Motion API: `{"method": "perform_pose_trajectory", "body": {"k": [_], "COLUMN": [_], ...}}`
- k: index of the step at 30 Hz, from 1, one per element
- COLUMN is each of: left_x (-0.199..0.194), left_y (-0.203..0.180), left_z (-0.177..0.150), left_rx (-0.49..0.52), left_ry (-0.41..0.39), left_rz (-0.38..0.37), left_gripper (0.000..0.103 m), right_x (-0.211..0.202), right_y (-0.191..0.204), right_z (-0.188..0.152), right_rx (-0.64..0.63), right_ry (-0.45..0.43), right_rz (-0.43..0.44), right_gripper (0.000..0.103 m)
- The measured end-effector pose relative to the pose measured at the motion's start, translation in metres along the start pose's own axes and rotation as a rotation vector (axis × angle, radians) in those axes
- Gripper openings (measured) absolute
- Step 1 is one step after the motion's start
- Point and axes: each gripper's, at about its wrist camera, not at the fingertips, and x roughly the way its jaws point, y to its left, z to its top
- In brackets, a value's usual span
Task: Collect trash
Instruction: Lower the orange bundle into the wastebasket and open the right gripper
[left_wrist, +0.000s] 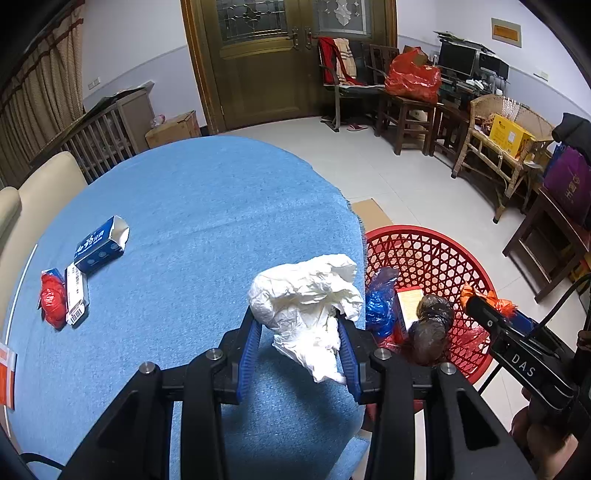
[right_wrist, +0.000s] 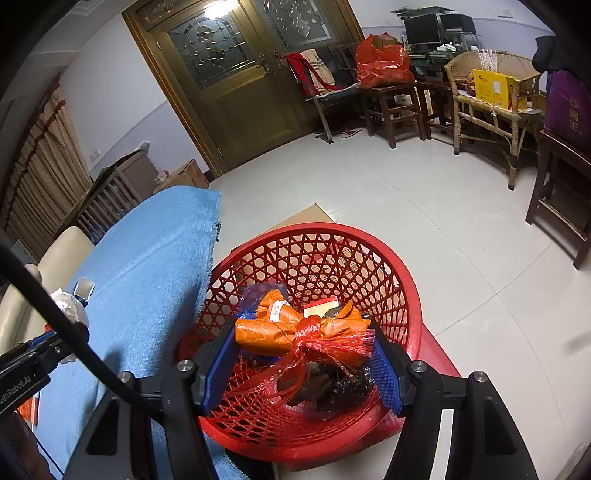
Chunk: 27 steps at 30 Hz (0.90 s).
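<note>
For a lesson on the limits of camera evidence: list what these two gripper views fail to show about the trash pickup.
1. Left wrist view: the red lattice plastic basket has its near side hidden by the blue-clothed table edge.
2. Right wrist view: the basket's floor lies under the orange wrapper bundle tied in red netting.
3. Left wrist view: print on the blue carton is too small to read.
</note>
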Motion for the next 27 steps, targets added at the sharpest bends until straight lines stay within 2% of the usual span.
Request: {"method": "perform_pose_trajectory", "body": {"k": [16, 22, 24, 27], "left_x": [0.003, 0.008, 0.008, 0.008], "left_y": [-0.004, -0.009, -0.010, -0.012], "left_z": [0.000, -0.001, 0.000, 0.000], "left_rx": [0.005, 0.010, 0.013, 0.018], "left_ry": [0.004, 0.009, 0.010, 0.011], "left_rz": [-0.008, -0.017, -0.019, -0.022], "left_gripper": [0.042, 0.042, 0.042, 0.042], "right_x": [0.009, 0.024, 0.029, 0.024], "right_y": [0.000, -0.003, -0.005, -0.011], "right_z": [0.014, 0.019, 0.020, 0.021], "right_rx": [-0.012, -0.018, -0.024, -0.009], "right_ry": [-0.003, 0.041, 0.057, 0.036], "right_rz": [-0.010, -0.022, -0.044, -0.047], "right_gripper": [0.069, 0.072, 0.076, 0.078]}}
